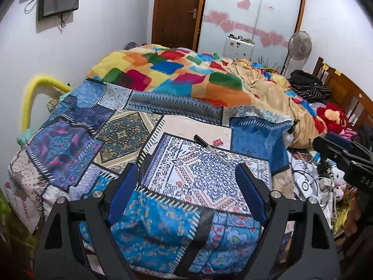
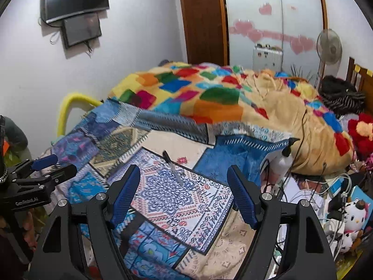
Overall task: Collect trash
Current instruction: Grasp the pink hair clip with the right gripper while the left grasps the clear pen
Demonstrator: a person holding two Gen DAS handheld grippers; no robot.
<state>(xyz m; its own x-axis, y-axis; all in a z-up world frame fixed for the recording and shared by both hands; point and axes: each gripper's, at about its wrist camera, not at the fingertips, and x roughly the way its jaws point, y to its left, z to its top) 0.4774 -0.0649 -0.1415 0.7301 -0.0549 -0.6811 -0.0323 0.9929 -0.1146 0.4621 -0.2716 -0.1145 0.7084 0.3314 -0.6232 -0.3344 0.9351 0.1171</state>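
Observation:
A clear pen with a black cap [image 1: 211, 148] lies on the blue patterned bedsheet [image 1: 191, 177], and it also shows in the right wrist view [image 2: 173, 166]. My left gripper [image 1: 187, 169] is open and empty, above the sheet just short of the pen. My right gripper [image 2: 184, 170] is open and empty, with the pen lying between and beyond its fingertips. The right gripper shows at the right edge of the left wrist view [image 1: 345, 154]. The left gripper shows at the left edge of the right wrist view [image 2: 49, 165].
A colourful patchwork blanket [image 1: 186, 74] is heaped on the far half of the bed. Cables, chargers and soft toys [image 2: 335, 200] crowd the bed's right side. A yellow padded rail [image 1: 35, 93] stands at the left. A standing fan [image 1: 298, 46] and a wardrobe [image 1: 251, 11] are behind.

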